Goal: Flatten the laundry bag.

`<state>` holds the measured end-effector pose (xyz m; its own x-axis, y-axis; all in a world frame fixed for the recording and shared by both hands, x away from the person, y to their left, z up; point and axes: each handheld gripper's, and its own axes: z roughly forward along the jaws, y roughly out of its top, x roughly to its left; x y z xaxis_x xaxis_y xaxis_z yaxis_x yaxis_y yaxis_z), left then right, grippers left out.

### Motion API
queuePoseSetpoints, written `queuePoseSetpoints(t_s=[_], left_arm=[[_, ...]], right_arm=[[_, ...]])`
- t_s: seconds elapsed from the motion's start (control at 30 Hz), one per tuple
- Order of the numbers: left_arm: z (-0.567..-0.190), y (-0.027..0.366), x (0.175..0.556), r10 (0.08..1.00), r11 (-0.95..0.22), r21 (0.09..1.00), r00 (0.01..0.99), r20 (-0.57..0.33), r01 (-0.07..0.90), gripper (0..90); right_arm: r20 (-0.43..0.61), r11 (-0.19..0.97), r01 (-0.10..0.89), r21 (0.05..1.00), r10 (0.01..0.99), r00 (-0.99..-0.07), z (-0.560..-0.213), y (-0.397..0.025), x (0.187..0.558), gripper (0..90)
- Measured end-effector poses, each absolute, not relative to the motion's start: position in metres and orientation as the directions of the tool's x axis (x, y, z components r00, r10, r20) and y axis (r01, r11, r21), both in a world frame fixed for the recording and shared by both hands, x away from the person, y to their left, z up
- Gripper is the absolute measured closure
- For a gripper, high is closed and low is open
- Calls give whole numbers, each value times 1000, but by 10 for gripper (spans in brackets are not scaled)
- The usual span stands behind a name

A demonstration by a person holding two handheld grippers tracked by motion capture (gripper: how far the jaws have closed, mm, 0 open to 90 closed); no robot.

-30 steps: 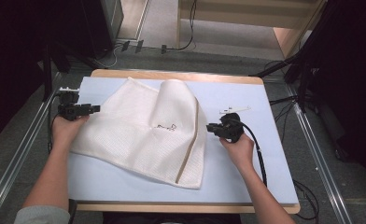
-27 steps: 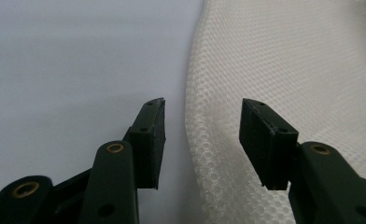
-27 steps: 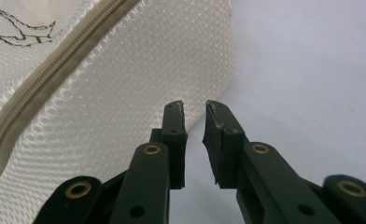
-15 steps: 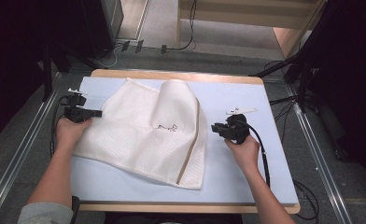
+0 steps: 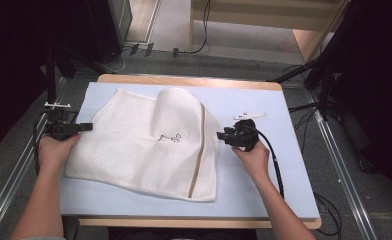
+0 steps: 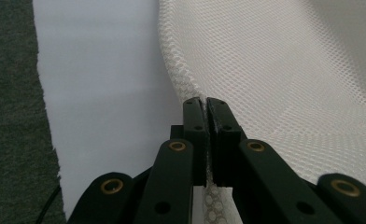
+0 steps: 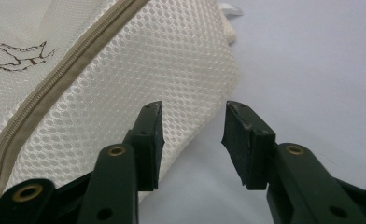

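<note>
High view: white mesh bag [image 5: 149, 145] flat mid-worktop [image 5: 264, 100], zipper [image 5: 199, 150] running near-to-far along its right side, long axis roughly left-right. Left gripper view: left tool [image 6: 205, 105] clamped on bag's left edge. Right gripper view: right tool [image 7: 193, 112] jaws apart, just beside bag's right corner, not gripping.

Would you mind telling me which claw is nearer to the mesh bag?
Left. The left claw is shut on the mesh bag edge; the right claw is open beside its zipper side.
</note>
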<state>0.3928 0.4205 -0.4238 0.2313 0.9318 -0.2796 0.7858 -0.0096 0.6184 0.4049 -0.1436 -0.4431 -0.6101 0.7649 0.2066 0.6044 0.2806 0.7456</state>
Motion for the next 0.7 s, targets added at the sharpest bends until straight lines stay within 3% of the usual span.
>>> queuePoseSetpoints(t_s=[0.2, 0.3, 0.5, 0.7], left_arm=[[-421, 427, 384, 937, 10, 629, 213, -278, 778, 883], [-422, 428, 382, 938, 8, 625, 211, -276, 781, 882], [-425, 430, 381, 938, 8, 621, 209, -275, 783, 880], [-428, 430, 382, 938, 10, 615, 206, -279, 788, 878]], right_arm=[[185, 315, 603, 733, 760, -623, -454, -126, 411, 430], [188, 322, 613, 722, 761, -621, -461, -120, 415, 418], [217, 329, 627, 706, 742, -634, -474, -109, 419, 479], [151, 358, 581, 731, 745, -650, -477, -100, 416, 657]])
